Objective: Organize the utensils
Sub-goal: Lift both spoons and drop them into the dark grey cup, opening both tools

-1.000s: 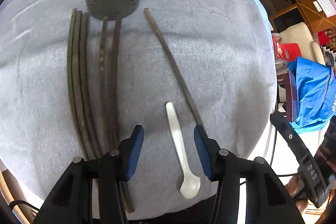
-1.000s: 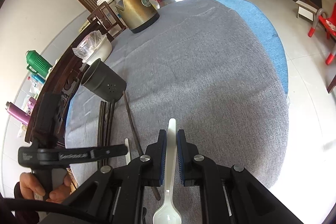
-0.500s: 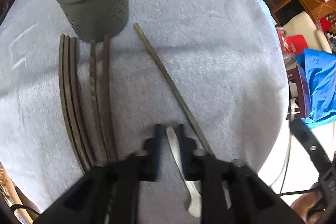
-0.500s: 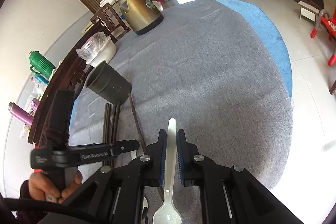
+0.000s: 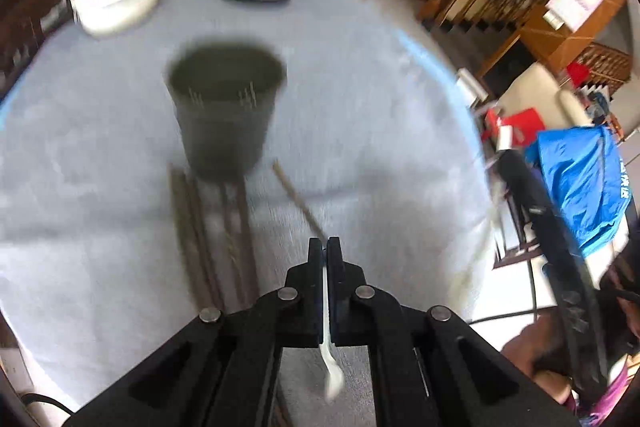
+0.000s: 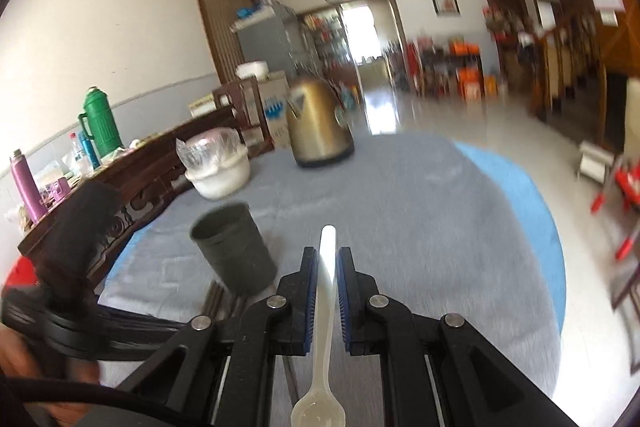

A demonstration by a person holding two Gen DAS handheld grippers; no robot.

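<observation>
Left claw point(image 5: 324, 247) just closed, pinching a white spoon point(image 5: 330, 367); right claw point(image 6: 327, 259) clamped narrowly on another white spoon point(image 6: 325, 311), above the grey-clothed surface point(image 6: 440, 227).

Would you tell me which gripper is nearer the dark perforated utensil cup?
Hard to say. In each wrist view, the left gripper and the right gripper both sit short of the cup.

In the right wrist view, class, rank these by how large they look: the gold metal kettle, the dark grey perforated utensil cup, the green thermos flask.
1. Dark grey perforated utensil cup and gold metal kettle: they look about alike, and the cup is nearer the camera, so no ranking.
2. Green thermos flask: clearly smallest, though farthest.
</observation>
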